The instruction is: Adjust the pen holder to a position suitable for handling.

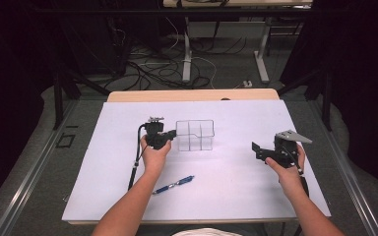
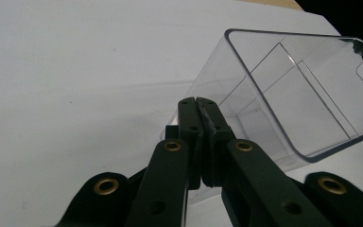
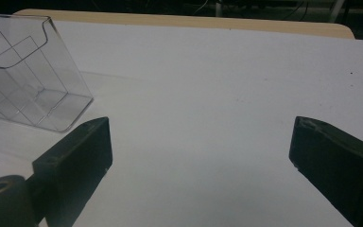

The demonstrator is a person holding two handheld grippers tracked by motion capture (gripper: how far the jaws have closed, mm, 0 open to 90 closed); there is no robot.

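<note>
At centre, left gripper [image 2: 199,101] pinches, seemingly, the clear organizer's [image 2: 288,94] wall (right gripper [image 3: 201,142] gapes wide).

- We cannot tell whether the left gripper [image 2: 199,101], its jaws pressed together, pinches the wall of the clear box [image 2: 283,94] or just touches it.
- In the right gripper view, the picture's left edge cuts off the box's far side.
- In the high view, the pen [image 1: 173,185], lying toward us from the box, is too small for us to read any marking.
- The right gripper [image 3: 201,146] has its outer jaw cut by the picture's corner.
</note>
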